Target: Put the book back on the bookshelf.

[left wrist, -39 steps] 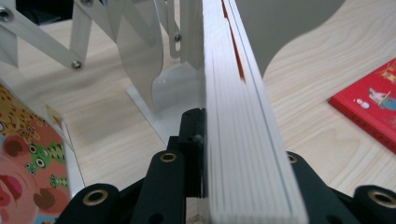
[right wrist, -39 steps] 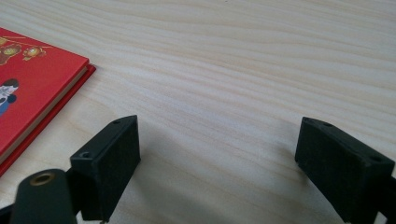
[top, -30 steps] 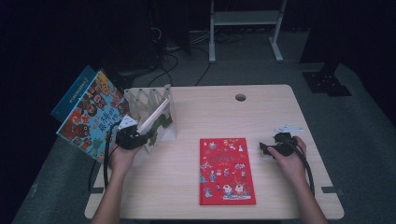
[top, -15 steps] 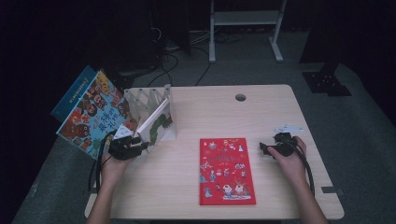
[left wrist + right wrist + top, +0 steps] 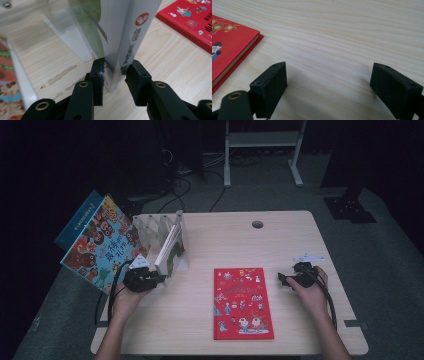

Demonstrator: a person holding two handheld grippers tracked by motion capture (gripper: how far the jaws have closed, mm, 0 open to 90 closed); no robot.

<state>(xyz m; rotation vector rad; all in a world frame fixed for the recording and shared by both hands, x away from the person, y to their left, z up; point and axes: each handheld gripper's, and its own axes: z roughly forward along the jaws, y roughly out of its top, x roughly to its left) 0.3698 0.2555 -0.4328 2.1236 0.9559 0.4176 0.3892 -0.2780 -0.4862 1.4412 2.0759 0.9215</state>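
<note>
Left claw (image 5: 159, 279) sits at the front of a clear file rack (image 5: 150, 227) on the desk (image 5: 300, 235) in the high view, its tips at the lower edge of a thin white book (image 5: 167, 245) that leans tilted inside the rack. A large colourful picture book (image 5: 97, 245) rests against the rack's far side, hanging past the desk's left edge. Across the desk, the right claw (image 5: 281, 279) lies low on the wood, just beside the right edge of a red book (image 5: 242, 302) that lies flat, cover up.

Seen from the left gripper view, the left claw (image 5: 115, 75) is clenched on the white book (image 5: 130, 30), one jaw on each side of its spine near the bottom corner; the left jaw seems pressed to the cover, though the exact contact on the right is hard to read. The rack's clear divider (image 5: 72, 35) stands just beside the book, and the red book (image 5: 192, 22) lies well apart.

From the right gripper view, the right claw (image 5: 329, 82) is released, jaws spread wide over bare wood, with the red book (image 5: 229, 50) near its left jaw and not touching.
</note>
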